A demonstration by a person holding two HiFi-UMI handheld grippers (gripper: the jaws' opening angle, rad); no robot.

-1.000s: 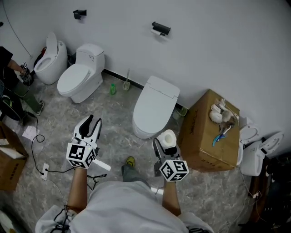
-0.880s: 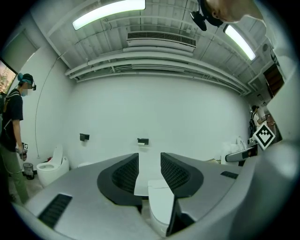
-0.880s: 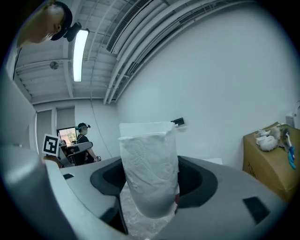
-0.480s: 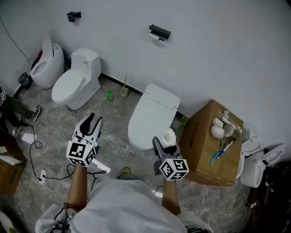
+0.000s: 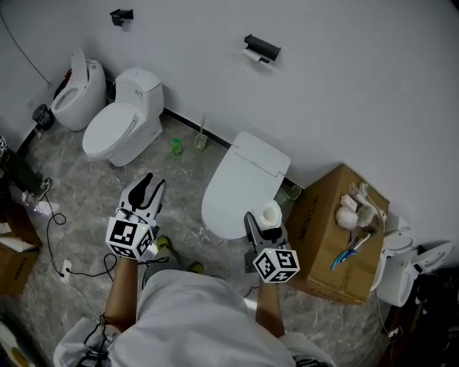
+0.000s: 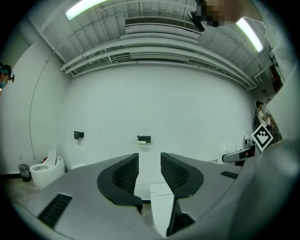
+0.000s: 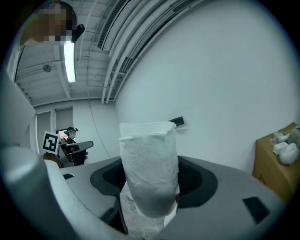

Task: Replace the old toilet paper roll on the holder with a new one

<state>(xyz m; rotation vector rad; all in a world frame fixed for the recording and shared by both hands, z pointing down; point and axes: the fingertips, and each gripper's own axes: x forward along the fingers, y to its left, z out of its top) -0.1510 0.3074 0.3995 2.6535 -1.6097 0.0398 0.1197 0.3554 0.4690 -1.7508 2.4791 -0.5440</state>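
Nearest: I have both tools held out ahead of me over the grey stone floor (image 5: 82,179).

Left tool (image 5: 148,184): jaws spread, nothing between them, aimed about level at the wall (image 5: 358,72).

Right tool (image 5: 260,219): pinching the new roll (image 7: 149,173) by its sides. The roll is white and stands upright, its top end clear above the jaws.

Just beyond the right tool: a white toilet (image 5: 240,179), lid down. Beside it to the right, a cardboard box (image 5: 323,229) with small clutter on top that I cannot make out.

Further left: a second toilet (image 5: 122,125), lid down, then a third toilet (image 5: 75,89), lid up. A green bottle (image 5: 176,146) stands by the skirting.

Far: the black holder (image 5: 261,46) is mounted on the wall above the near toilet, with the pale old roll (image 5: 250,54) at its underside. The new roll is well apart from it. Another black holder (image 5: 123,16) is further left.
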